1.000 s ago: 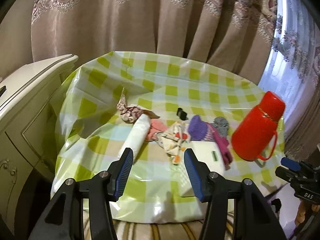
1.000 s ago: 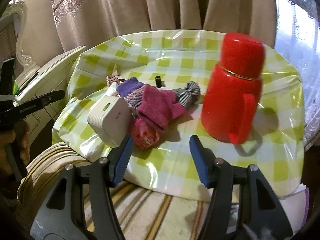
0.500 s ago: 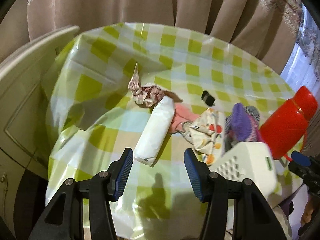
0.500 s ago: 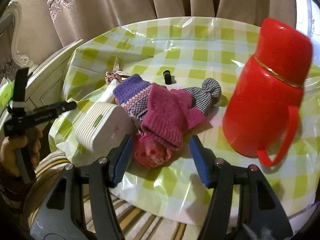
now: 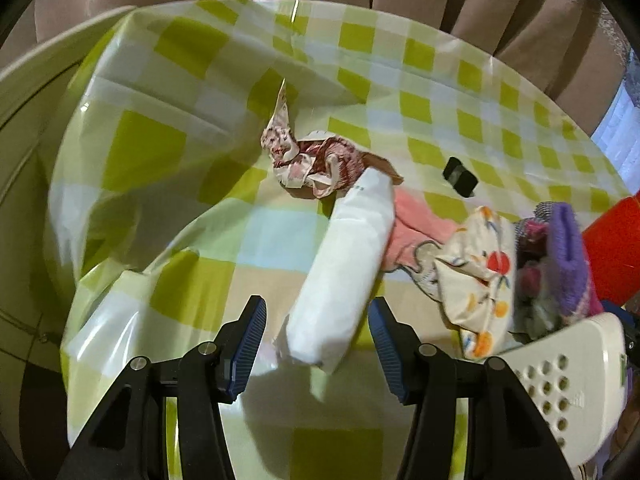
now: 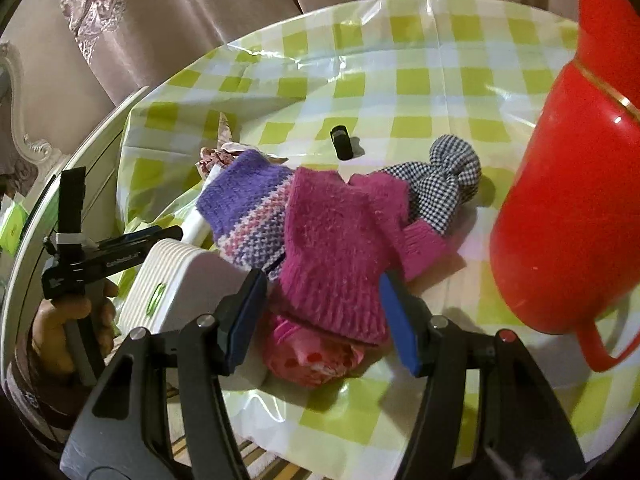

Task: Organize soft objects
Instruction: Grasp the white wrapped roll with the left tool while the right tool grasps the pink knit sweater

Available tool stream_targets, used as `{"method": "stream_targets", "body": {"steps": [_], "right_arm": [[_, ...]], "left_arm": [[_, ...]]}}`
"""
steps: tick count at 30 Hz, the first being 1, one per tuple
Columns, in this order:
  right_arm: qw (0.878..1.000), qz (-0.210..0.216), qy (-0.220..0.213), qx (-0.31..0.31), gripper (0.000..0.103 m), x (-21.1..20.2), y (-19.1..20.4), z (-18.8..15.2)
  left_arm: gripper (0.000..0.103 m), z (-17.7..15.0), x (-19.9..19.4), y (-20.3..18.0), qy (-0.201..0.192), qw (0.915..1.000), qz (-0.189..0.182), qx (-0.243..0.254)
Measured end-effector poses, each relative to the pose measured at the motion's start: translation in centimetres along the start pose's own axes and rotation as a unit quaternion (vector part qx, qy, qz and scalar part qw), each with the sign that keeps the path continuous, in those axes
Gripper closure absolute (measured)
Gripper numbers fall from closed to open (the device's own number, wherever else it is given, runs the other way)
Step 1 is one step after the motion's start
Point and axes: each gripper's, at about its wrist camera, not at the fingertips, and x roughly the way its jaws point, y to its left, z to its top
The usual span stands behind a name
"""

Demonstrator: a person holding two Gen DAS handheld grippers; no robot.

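On the checked tablecloth (image 5: 152,152), a white packet (image 5: 344,276) lies between the left gripper's (image 5: 316,344) parted jaws.

Each tool has two black plastic arms with triangular cut-outs, silver round screws at the joints, and blue ribbed pads on the fingers: the left tool (image 5: 316,346) and the right tool (image 6: 322,320). The right one also has a red dot.

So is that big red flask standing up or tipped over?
Standing upright. The red flask rests on its base on the checked tablecloth, cap on top, handle at its side.
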Motion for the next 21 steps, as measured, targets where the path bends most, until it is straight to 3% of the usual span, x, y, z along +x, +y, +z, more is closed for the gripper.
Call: {"method": "stream_targets", "body": {"steps": [3,12,14,16,19,21], "right_arm": [[1.000,0.004,0.007,0.009,0.032,1.0,-0.6,0.1],[0.999,0.020,0.016,0.034,0.031,2.7,-2.3,0.0],[0.999,0.024,0.015,0.034,0.036,2.8,-2.4,0.0],[0.999,0.026,0.014,0.031,0.048,3.0,-2.5,0.0],[0.999,0.019,0.010,0.023,0.058,2.9,-2.3,0.0],[1.000,0.014,0.008,0.020,0.064,2.7,-2.3,0.0]], "left_arm": [[0.048,0.1,1.0,0.1,0.005,1.0000,0.002,0.005],[0.045,0.5,3.0,-0.2,0.012,0.9993,-0.027,0.025],[0.045,0.3,3.1,-0.6,0.013,0.9987,-0.033,0.038],[0.046,0.2,3.4,-0.9,0.017,0.9985,-0.028,0.044],[0.057,0.2,3.8,-0.7,0.022,0.9986,-0.027,0.041],[0.058,0.1,3.7,-0.7,0.019,0.9985,-0.026,0.045]]}}
